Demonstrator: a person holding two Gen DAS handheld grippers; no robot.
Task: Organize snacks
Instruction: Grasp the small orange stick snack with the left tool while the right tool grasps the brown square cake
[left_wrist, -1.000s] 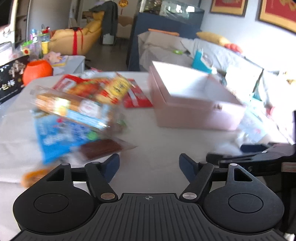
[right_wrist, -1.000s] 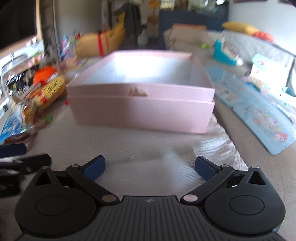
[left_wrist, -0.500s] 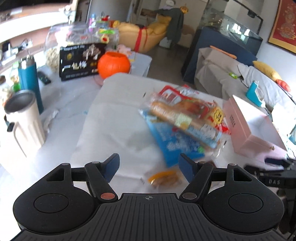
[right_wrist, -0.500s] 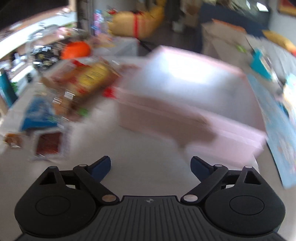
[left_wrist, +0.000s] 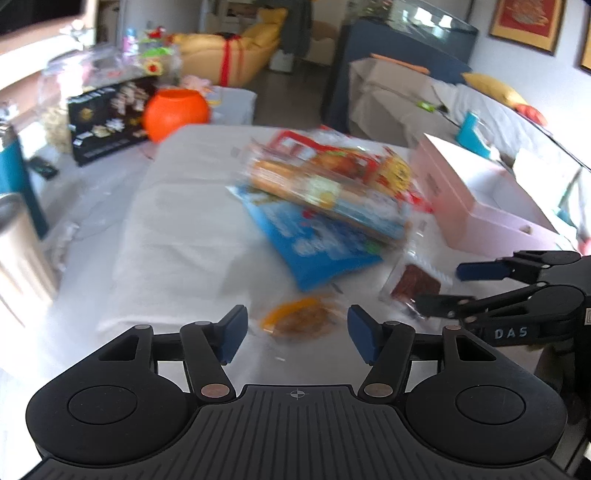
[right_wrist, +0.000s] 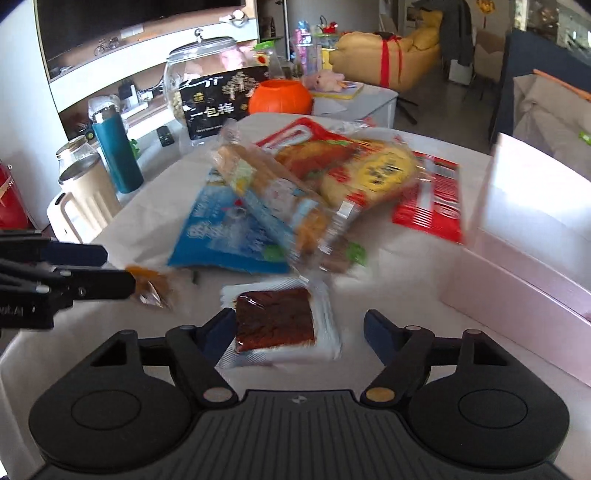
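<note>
With both sets of jaws just narrowing yet gripping nothing, the right gripper (right_wrist: 299, 332) should straddle the near dark-red snack packet (right_wrist: 275, 323) squarely, the left gripper (left_wrist: 293, 334) the orange one (left_wrist: 299, 319), before carrying them right to the pink box (left_wrist: 480, 199).

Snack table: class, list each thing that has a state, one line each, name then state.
Pink box: open, lid off.
Left gripper: open, closing, orange packet between the fingers, unpressed.
Right gripper: open, closing, dark red packet between the fingers, unpressed.
Snack pile: heaped, unsorted.
</note>
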